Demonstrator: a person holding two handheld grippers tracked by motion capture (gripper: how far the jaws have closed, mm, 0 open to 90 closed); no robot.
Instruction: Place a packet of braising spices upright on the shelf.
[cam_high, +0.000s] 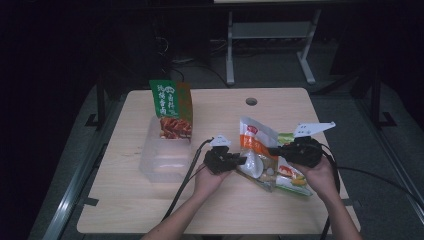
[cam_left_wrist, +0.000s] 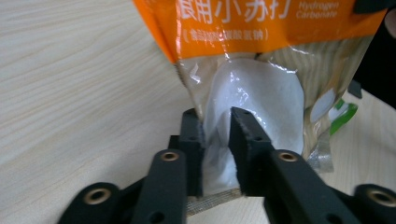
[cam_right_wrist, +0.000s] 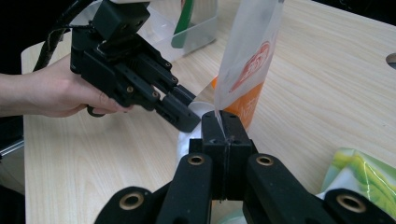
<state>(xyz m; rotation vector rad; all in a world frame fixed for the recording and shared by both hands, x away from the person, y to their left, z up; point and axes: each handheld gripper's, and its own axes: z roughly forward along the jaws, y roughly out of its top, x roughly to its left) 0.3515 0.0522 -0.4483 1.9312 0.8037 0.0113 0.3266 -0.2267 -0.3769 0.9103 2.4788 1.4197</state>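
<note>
An orange-and-white pouch (cam_high: 256, 150) was seen near the middle of the table (cam_high: 150, 210), a little toward its right edge, held between both grippers. From the high view, the left gripper (cam_high: 239, 161) was seen at the pouch's lower left part and the right gripper (cam_high: 272, 150) at its right side. A green snack packet (cam_high: 292, 177) lay under the right hand, toward the front right corner. A clear plastic box (cam_high: 162, 155) stood toward the left edge with a green-and-red packet (cam_high: 172, 107) standing upright in it.

What the high view left too small to judge was given by the gripper views. In the left gripper view, the jaws were seen narrowed on the pale lower part of the pouch (cam_left_wrist: 254, 100), the film being pinched between the pads (cam_left_wrist: 243, 140); printed lettering on the orange band was also made out there. In the right gripper view, the right gripper (cam_right_wrist: 223, 126) was seen with its jaws pressed together on a thin edge of the pouch (cam_right_wrist: 247, 56), which rose upright above them. The left gripper (cam_right_wrist: 187, 116) was shown there touching the pouch's white bottom, and the box (cam_right_wrist: 196, 32) was seen beyond it.
</note>
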